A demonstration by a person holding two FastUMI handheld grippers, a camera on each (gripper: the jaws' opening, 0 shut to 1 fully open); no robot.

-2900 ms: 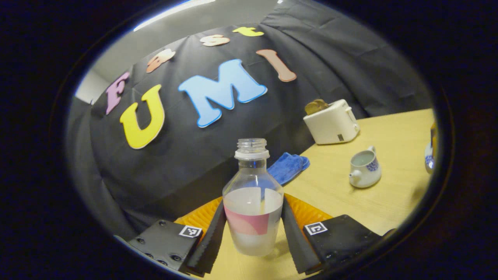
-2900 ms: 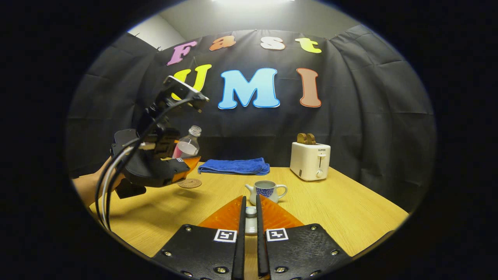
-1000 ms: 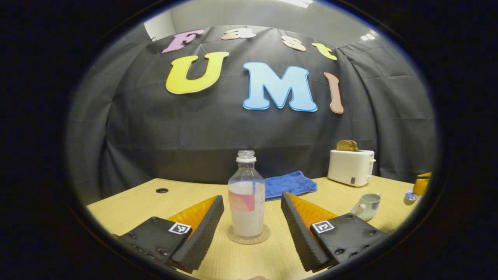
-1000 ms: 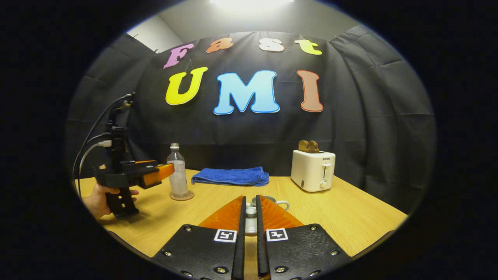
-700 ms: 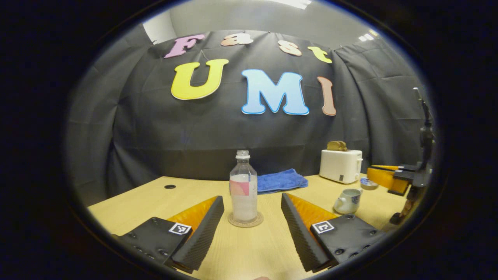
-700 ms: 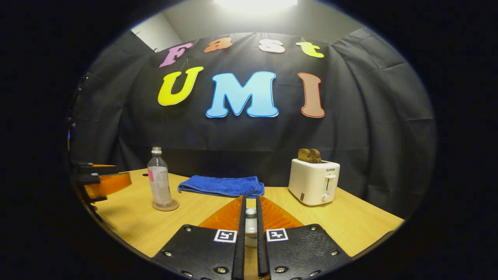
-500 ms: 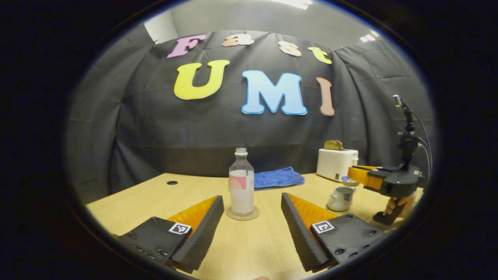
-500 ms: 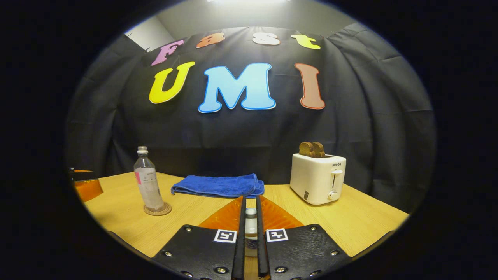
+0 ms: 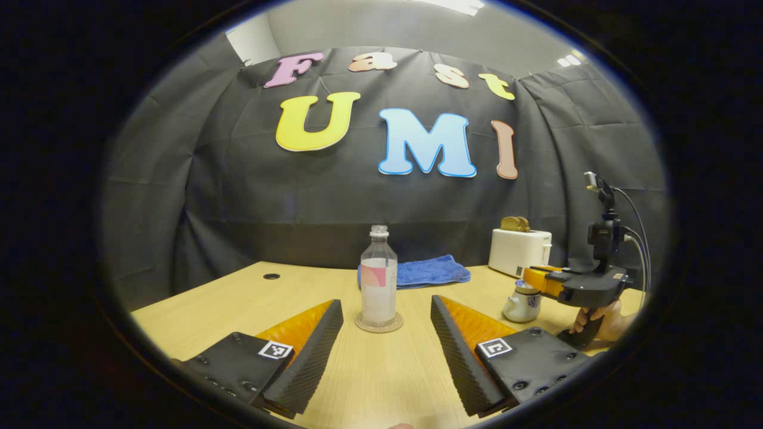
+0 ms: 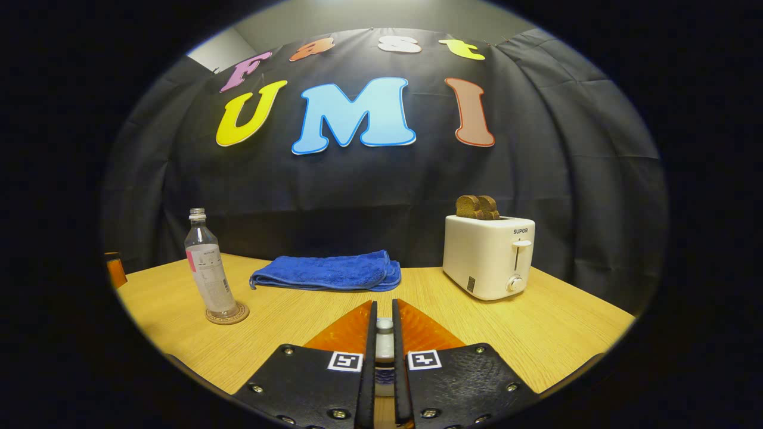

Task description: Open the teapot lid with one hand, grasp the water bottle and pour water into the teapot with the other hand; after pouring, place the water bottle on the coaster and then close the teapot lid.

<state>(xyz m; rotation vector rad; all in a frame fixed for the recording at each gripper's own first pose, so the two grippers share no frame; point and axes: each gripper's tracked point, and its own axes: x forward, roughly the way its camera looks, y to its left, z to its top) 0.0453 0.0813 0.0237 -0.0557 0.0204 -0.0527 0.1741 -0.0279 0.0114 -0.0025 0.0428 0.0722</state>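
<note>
The clear water bottle (image 9: 378, 280), uncapped and part full, stands upright on the round coaster (image 9: 379, 323). My left gripper (image 9: 386, 333) is open just short of it, touching nothing. In the right gripper view the bottle (image 10: 205, 271) and coaster (image 10: 227, 314) are at the far left. My right gripper (image 10: 384, 308) is shut on the knob of the teapot lid (image 10: 384, 325). In the left gripper view the right gripper (image 9: 532, 277) holds the lid down on the mouth of the white-and-blue teapot (image 9: 521, 304); I cannot tell whether the lid is fully seated.
A folded blue towel (image 10: 325, 271) lies at the back of the wooden table (image 10: 536, 333). A white toaster (image 10: 489, 256) with bread in it stands at the back right. A hand (image 9: 599, 316) holds the right gripper's handle. A small hole (image 9: 271, 276) is in the tabletop.
My left gripper set the bottle on the coaster, let go and drew back. My right gripper carried the lid down over the teapot.
</note>
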